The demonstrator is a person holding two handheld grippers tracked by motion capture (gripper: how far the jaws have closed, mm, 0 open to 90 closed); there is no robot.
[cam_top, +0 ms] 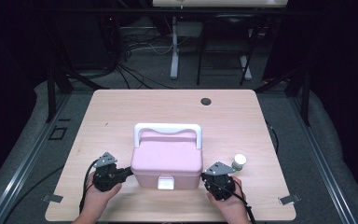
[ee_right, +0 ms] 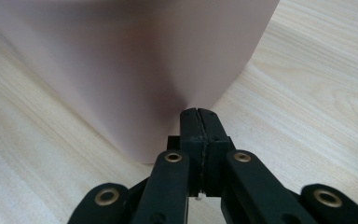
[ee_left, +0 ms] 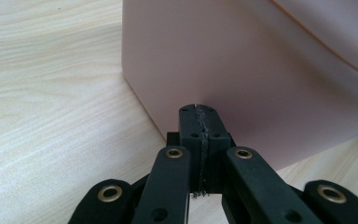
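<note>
- Pink box [cam_top: 168,161] sits on the tabletop [cam_top: 121,107], near-centre, with its lid down, its white handle [cam_top: 168,128] at the far side and a white latch [cam_top: 166,183] on the near face.
- Left gripper [cam_top: 131,171] has its jaws closed together with nothing between them; their tips meet the box's left wall low down, as the left gripper view [ee_left: 199,110] shows.
- Right gripper [cam_top: 203,175] is likewise closed and empty, its tips at the box's near right corner [ee_right: 198,112].
- Judged progress: the two closed grippers bracket the box from either side, which suggests a squeeze or push is being set up; the box appears unlifted and unopened, so most of the work is likely still ahead.
- A small bottle [cam_top: 238,162] with a white cap stands just right of the right gripper, untouched.
- Hard to make out: whether the tips press the walls or merely rest against them; the latch's state is too small to read.
- Cut off: the forearms at the near edge; a green sliver at the corner of the right gripper view is unidentifiable.
</note>
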